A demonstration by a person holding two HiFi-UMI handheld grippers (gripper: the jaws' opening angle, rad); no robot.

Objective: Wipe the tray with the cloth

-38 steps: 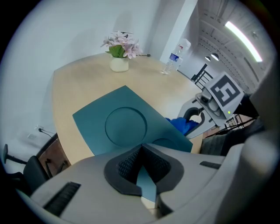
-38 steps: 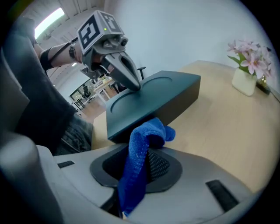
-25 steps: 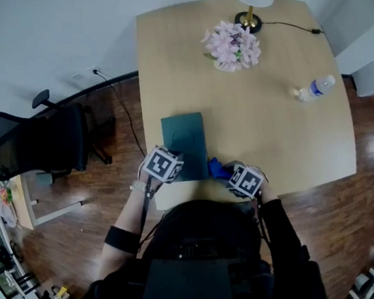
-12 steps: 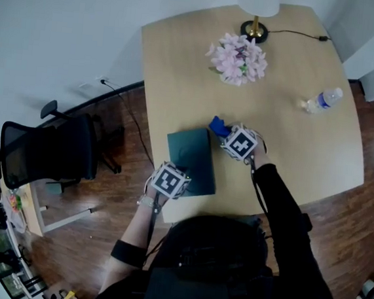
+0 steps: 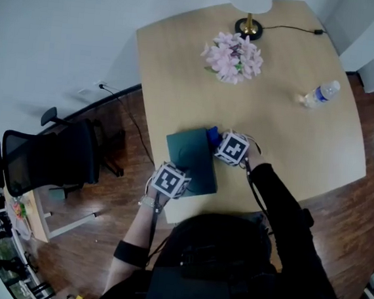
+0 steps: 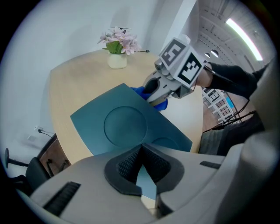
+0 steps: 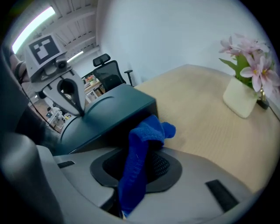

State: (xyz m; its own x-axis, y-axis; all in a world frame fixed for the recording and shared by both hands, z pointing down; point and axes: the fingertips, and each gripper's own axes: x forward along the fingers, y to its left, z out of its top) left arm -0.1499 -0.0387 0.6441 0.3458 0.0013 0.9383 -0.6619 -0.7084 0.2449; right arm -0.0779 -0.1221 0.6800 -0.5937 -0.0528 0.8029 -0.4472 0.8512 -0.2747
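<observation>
While my left gripper (image 6: 142,164) pinches the teal tray (image 6: 124,124) by its near edge, my right gripper (image 7: 139,173) clamps the blue cloth (image 7: 148,133), just beside the tray's far corner.

open table (image 5: 293,142) right of tray (image 5: 189,156), flowers (image 5: 233,57), bottle (image 5: 321,93) beyond

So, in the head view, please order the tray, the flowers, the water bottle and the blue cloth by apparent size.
1. tray and flowers, about alike, so I do not rank them.
2. water bottle.
3. blue cloth; only a small part shows.
</observation>
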